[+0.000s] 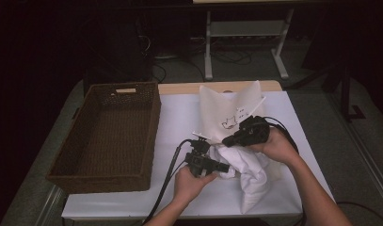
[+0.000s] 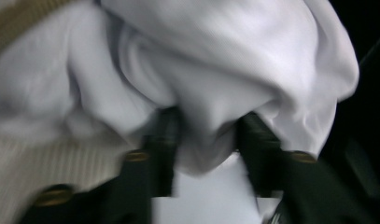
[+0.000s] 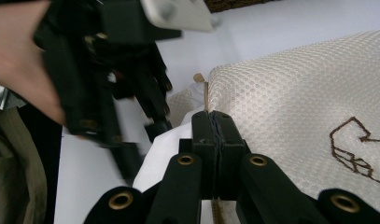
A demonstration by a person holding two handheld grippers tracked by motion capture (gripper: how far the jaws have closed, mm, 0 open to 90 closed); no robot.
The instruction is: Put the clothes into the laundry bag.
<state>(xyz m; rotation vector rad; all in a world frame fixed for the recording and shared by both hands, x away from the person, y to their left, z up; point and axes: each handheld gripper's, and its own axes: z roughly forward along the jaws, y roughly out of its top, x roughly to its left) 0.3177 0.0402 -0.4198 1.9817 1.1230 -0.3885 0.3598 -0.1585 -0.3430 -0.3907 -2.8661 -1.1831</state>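
A dark woven basket (image 1: 104,136) sits empty at the left of the white-covered worktop (image 1: 177,122); to its right, near the front edge, the left tool (image 1: 220,165) points sideways into a bunched white cloth (image 1: 248,174); in the left gripper view its two black jaws stand apart with a fold of that cloth bulging between them, and the blur hides whether the pads press on it, so I cannot tell if it grips. Farther right, the right tool (image 1: 228,141) is clamped tight on the edge of a cream mesh bag (image 1: 227,110) (it carries a small brown embroidered outline); the right gripper view shows the jaws (image 3: 214,133) fully together on the bag's seam. The bag rises from the middle of the worktop, the cloth lying at its mouth. The step in hand appears to be stuffing the cloth into the bag. The next move likely calls for the left tool to take a firm hold of the fold and push it inside while the right keeps the bag's edge lifted.
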